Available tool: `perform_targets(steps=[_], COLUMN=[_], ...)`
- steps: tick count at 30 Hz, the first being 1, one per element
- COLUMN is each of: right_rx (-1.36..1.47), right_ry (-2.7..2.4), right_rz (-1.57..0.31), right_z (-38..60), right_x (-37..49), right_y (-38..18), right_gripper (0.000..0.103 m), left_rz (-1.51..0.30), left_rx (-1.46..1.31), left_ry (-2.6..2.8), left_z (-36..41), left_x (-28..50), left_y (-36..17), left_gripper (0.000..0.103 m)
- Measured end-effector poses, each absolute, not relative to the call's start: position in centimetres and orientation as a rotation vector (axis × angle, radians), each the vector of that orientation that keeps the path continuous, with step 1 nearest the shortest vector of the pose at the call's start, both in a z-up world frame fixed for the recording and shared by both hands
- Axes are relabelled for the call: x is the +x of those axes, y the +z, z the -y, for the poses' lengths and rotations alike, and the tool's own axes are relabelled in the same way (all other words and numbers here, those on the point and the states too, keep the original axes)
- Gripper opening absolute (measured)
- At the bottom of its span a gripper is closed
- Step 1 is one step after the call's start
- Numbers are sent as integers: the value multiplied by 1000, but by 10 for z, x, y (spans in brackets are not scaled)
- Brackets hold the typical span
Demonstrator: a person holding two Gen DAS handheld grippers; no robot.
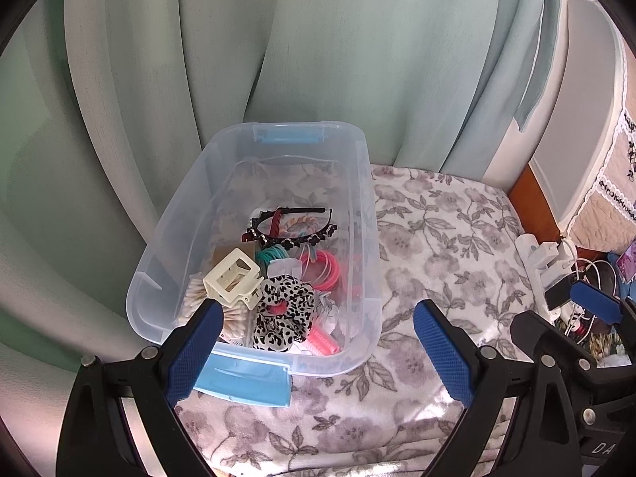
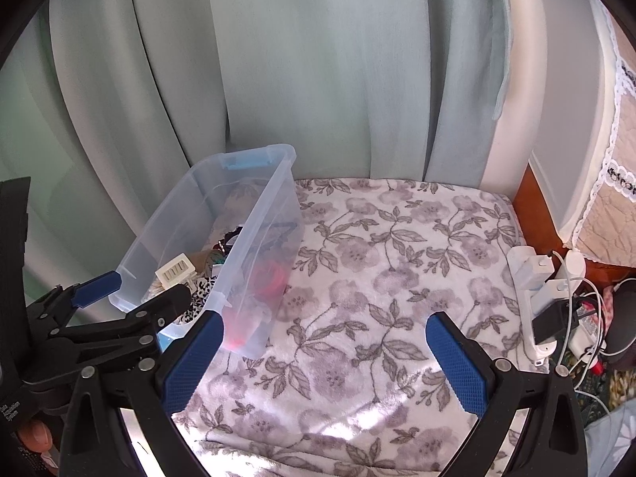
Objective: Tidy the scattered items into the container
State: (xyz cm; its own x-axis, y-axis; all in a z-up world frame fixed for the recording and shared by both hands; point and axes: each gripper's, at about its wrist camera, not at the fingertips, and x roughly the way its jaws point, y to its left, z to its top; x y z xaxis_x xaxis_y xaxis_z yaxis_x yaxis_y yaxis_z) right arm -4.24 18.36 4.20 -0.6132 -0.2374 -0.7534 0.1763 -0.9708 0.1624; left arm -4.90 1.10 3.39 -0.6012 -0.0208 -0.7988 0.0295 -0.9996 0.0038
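A clear plastic container (image 1: 361, 214) with blue latches stands on a floral blanket. In it lie a cream claw clip (image 1: 234, 278), a leopard-print scrunchie (image 1: 282, 314), black headbands (image 1: 290, 226), pink hair ties (image 1: 326, 270) and cotton swabs (image 1: 190, 302). My left gripper (image 1: 318, 334) is open and empty over the container's near right corner. My right gripper (image 2: 324, 342) is open and empty over the blanket, right of the container (image 2: 258, 214). The left gripper (image 2: 135, 290) also shows in the right wrist view, at the container's near end.
The floral blanket (image 2: 397, 262) covers the surface. Green curtains (image 1: 318, 59) hang close behind. A white power strip with chargers and cables (image 2: 544, 298) lies at the right edge, beside a wooden frame and a quilted cover (image 2: 608, 214).
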Motion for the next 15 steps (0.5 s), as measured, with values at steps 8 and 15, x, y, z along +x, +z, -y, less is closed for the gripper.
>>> perform_targets(steps=[8, 15], right_rx=[1256, 1256], right_ry=[-2638, -2638], right_rz=[82, 81], right_z=[-182, -182], right_x=[-41, -40], right_y=[43, 42], right_gripper=[103, 103], left_rz=[-14, -20], left_rx=[1395, 1396], left_ry=[-2782, -2781], left_z=[-10, -10], left_x=[-49, -49], left_y=[33, 33], left_gripper=[97, 97])
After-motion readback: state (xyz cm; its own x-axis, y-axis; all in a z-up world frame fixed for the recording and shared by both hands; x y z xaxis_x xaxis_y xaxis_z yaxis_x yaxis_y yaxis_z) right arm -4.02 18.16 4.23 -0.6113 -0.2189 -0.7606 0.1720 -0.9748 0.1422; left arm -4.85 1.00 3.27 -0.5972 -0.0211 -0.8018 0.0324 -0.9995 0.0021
